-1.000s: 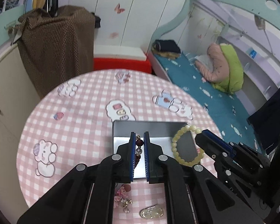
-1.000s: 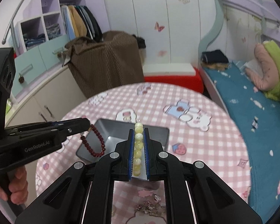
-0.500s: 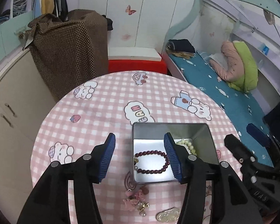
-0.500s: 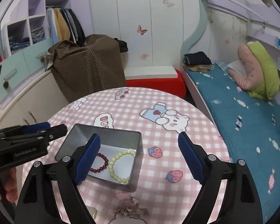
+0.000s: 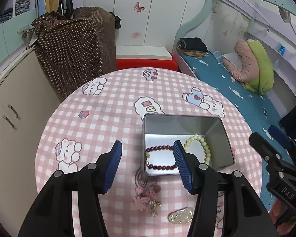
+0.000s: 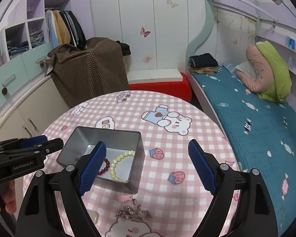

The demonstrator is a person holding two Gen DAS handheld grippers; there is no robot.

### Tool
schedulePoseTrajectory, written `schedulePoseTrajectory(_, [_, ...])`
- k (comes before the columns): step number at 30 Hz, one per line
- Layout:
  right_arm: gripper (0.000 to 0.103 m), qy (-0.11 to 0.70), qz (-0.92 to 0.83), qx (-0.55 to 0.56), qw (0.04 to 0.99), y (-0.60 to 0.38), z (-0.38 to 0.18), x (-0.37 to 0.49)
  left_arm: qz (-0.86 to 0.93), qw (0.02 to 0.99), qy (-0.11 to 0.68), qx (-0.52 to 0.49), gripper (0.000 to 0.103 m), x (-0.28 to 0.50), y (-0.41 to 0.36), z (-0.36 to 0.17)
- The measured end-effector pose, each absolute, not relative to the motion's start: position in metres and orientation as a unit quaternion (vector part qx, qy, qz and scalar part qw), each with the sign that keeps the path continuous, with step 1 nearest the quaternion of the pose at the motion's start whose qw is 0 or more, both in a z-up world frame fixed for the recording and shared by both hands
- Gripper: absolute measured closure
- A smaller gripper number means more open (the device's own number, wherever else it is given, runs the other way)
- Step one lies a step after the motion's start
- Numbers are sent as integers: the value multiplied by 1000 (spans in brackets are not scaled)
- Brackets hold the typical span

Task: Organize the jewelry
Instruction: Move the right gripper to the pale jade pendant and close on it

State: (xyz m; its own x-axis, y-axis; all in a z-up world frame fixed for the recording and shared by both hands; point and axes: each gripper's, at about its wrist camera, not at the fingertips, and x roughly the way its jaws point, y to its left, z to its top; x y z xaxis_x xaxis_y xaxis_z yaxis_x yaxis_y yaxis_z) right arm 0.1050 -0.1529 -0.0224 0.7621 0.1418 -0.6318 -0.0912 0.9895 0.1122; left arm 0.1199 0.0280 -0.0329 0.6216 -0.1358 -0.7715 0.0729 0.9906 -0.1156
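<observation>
An open metal tin [image 5: 183, 122] stands on the round pink checked table [image 5: 108, 108]. A dark red bead bracelet [image 5: 159, 148] and a pale yellow bead bracelet [image 5: 202, 142] lie side by side on its floor. My left gripper [image 5: 147, 144] hangs open over the tin's near left corner, holding nothing. In the right wrist view the tin [image 6: 108, 136] holds both the red bracelet [image 6: 105, 168] and the yellow bracelet [image 6: 118, 158]. My right gripper [image 6: 146, 144] stands wide open and empty above the tin's right side.
Loose on the cloth in front of the tin lie a pink charm [image 5: 146, 196], a pale pendant [image 5: 181, 215] and a metal chain [image 6: 133, 213]. A bed [image 6: 256, 118] runs along the right. A brown draped object [image 5: 77, 45] and a red stool [image 5: 146, 63] stand behind the table.
Both grippers were shut on their bracelets above the tin. They opened, the bracelets dropped into the tin, and both grippers drew back and up a little.
</observation>
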Motion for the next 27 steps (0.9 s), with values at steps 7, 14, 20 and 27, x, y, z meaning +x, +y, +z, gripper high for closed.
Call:
schedulePoseTrajectory(7, [20, 333, 89, 29, 938, -147, -19, 75, -55, 899, 432, -40, 45, 99, 37, -37])
schedulePoseTrajectory(14, [20, 357, 128, 17, 925, -127, -36, 53, -44, 893, 448, -30, 44, 76, 49, -54])
schedulePoseTrajectory(20, [20, 383, 157, 5, 910, -107, -54, 40, -37, 884, 464, -32, 44, 59, 57, -66])
schedulePoseTrajectory(27, [20, 411, 174, -2, 895, -90, -75, 35, -38, 873, 485, -34, 44, 40, 61, -84])
